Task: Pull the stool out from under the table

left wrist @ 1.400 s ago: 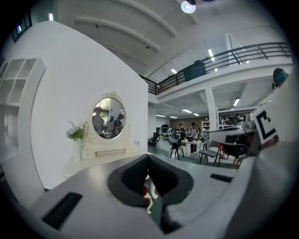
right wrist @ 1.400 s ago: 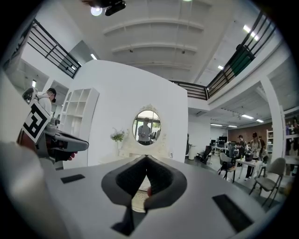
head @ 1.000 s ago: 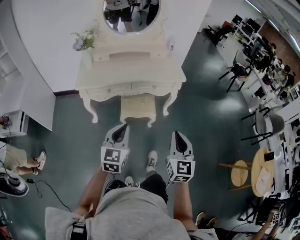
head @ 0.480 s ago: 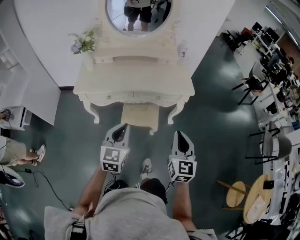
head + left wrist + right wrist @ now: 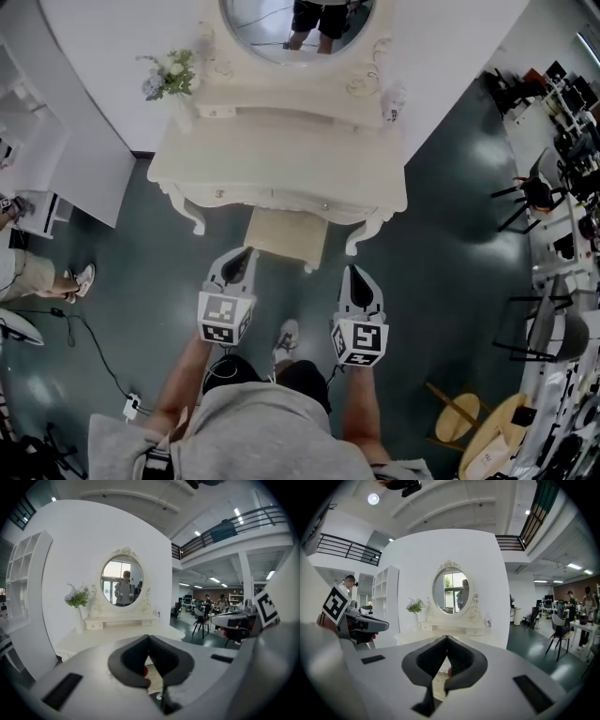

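A cream padded stool (image 5: 286, 234) stands half tucked under the white dressing table (image 5: 272, 155), its near edge sticking out toward me. My left gripper (image 5: 246, 253) hovers just short of the stool's near left corner, jaws shut and empty. My right gripper (image 5: 353, 271) hangs a little right of the stool's near right leg, also shut with nothing in it. In the left gripper view the closed left gripper (image 5: 148, 637) points at the table (image 5: 112, 637); a bit of stool cushion (image 5: 154, 679) shows below the pads. The right gripper (image 5: 446, 638) looks the same way, stool cushion (image 5: 438, 679) beneath.
An oval mirror (image 5: 298, 23) and a vase of flowers (image 5: 173, 80) sit on the table by a curved white wall. A white shelf unit (image 5: 37, 164) is at left, with a person's legs (image 5: 42, 277) and a cable (image 5: 94, 347) on the floor. Chairs and round tables (image 5: 553, 281) stand at right.
The whole view has shifted forward: the table and stool have come closer beneath me, and both grippers now sit nearer the stool. Their jaws stayed shut.
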{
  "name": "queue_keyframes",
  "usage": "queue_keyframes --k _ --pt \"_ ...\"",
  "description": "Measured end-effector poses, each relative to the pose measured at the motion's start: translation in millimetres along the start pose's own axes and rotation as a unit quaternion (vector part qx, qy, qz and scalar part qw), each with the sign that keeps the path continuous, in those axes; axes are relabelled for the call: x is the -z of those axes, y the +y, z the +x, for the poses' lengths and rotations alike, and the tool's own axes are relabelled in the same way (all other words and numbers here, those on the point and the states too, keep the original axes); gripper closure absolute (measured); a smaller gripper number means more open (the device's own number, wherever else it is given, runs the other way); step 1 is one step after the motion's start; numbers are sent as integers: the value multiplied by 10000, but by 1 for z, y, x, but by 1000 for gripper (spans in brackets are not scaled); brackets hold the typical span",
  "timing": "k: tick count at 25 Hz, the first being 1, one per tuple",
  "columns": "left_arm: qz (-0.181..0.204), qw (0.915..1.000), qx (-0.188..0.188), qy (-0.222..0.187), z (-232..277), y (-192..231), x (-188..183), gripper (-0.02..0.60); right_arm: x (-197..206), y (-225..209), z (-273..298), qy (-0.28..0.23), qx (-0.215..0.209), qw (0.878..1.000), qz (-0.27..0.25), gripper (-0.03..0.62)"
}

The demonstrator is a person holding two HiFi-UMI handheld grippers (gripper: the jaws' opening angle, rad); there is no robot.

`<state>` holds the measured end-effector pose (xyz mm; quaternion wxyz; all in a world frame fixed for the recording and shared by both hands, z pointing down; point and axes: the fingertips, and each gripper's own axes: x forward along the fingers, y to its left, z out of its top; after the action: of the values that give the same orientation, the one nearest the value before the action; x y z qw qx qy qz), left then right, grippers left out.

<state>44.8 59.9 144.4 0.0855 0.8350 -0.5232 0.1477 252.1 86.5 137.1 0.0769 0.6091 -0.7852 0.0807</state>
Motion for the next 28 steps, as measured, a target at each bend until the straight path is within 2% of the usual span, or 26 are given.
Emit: queue_keyframes --k 6,12,19,28 --pt "-134 9996 -214 108 29 13 10 578 22 -5 41 252 -303 9992 -48 580" --pt "-175 9992 -256 267 58 37 37 578 59 -10 77 521 -284 9982 16 581" --pt "-243 9983 -62 530 108 61 92 578 120 -28 125 818 -15 9966 100 582" --pt "-89 9959 -36 899 174 89 193 578 228 -36 181 1200 73 9922 319 580"
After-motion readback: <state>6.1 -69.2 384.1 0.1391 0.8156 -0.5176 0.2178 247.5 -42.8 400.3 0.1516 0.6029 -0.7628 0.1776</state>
